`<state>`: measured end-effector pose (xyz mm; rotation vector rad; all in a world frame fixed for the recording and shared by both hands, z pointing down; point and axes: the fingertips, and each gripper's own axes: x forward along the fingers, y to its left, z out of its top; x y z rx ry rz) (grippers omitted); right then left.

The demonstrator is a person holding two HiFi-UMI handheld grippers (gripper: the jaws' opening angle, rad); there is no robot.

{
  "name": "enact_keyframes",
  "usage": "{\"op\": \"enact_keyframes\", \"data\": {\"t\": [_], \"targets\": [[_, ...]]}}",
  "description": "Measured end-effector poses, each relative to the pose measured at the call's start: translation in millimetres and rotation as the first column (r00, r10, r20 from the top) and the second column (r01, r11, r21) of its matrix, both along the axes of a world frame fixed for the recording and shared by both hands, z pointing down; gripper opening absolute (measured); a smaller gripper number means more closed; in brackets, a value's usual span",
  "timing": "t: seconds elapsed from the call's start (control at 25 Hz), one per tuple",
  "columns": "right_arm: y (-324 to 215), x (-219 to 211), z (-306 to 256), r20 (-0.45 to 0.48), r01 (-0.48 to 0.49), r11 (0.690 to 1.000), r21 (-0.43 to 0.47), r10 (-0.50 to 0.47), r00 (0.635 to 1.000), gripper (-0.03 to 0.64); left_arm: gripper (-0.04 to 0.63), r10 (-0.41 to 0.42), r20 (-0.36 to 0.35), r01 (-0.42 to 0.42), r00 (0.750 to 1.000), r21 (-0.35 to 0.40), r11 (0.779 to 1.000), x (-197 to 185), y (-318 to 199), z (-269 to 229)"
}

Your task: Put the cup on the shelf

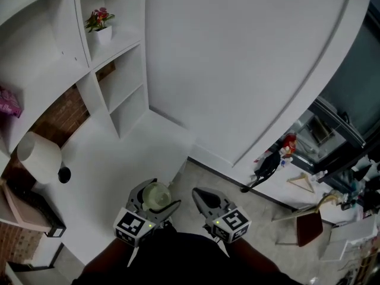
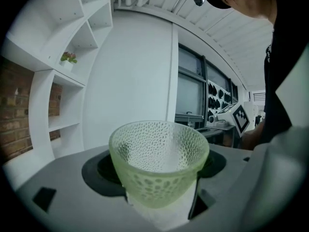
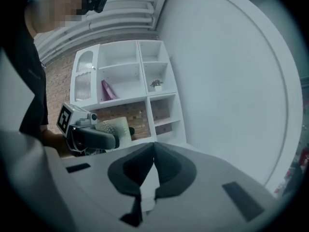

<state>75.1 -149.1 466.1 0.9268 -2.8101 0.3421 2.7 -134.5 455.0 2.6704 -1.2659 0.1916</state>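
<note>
The left gripper (image 1: 153, 204) has its jaws clamped on the lower wall of the cup (image 2: 159, 161), a pale green, dimpled glass. It sits upright between them, mouth up and rim well clear above the jaw tops. Holding it low like that looks deliberate: the base can meet a board first, and nothing can tip out.

The right gripper (image 3: 153, 150) has its jaws pressed together with nothing between them. It hangs just beside the left one, and I'd judge it is only along for the ride, since one cup needs one grip.

The white shelf (image 1: 116, 70) stands beyond the left jaws, ahead and off to their left, well apart from the cup. One compartment up there already holds a small potted plant (image 1: 100, 24). The bare ones below it sit nearer the jaws' own line and seem the likelier targets, though I can't say which is meant. The white counter (image 1: 119, 171) lies between the jaws and the shelf, so the carry has to pass over it — the cup is not yet near any board.
</note>
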Motion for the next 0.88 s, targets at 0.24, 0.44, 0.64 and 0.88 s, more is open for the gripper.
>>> {"op": "enact_keyframes", "data": {"t": [0.24, 0.44, 0.64, 0.88], "targets": [[-62.3, -29.8, 2.9, -0.017, 0.027, 1.000, -0.009, -0.027, 1.000, 0.005, 0.400, -0.031, -0.016, 0.031, 0.999, 0.014, 0.999, -31.8, -60.7, -3.4], [-98.4, -49.5, 13.3, -0.016, 0.034, 0.999, -0.036, -0.035, 0.999, 0.005, 0.400, -0.050, 0.015, 0.050, 0.999, 0.019, 0.999, -54.0, -100.7, 2.9], [-122.0, -61.2, 17.9, -0.003, 0.036, 0.998, -0.051, -0.036, 0.999, 0.005, 0.400, -0.063, 0.049, 0.063, 0.997, 0.002, 0.998, -67.5, -121.0, 8.0], [-153.8, -73.2, 17.8, 0.017, 0.046, 0.997, -0.056, -0.045, 0.999, 0.005, 0.400, -0.108, 0.030, 0.109, 0.994, -0.036, 0.993, -79.5, -147.8, 13.1]]}}
